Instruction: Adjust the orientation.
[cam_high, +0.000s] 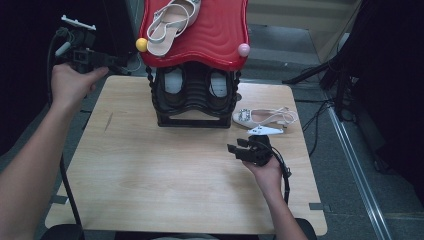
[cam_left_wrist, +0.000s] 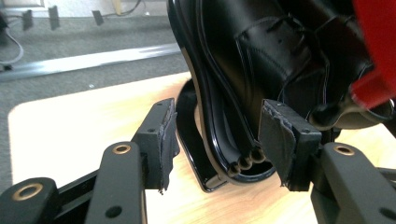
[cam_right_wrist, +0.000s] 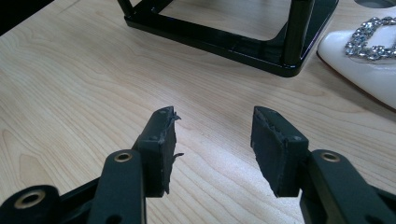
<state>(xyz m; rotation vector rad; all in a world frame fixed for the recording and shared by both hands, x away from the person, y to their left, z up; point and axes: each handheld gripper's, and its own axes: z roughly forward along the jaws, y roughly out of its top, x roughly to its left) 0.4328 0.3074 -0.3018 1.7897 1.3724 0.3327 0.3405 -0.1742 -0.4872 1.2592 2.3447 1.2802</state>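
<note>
While high view shows sandal (cam_high: 172, 22) on red shelf (cam_high: 220, 30), left gripper (cam_left_wrist: 215, 140) view shows black shoe (cam_left_wrist: 261, 56); right gripper (cam_right_wrist: 212, 149) above table (cam_right_wrist: 70, 79); both released, empty.

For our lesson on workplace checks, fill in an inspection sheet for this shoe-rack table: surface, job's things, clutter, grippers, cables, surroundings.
Surface: wooden table, bare at the front.
Job's things: black shoe rack with red top shelf; white sandal on that shelf; jewelled white shoe on the table beside the rack.
Clutter: nothing seen.
Grippers: left gripper open by the rack; right gripper open over the table.
Cables: black cables on the floor.
Surroundings: grey floor.
</note>
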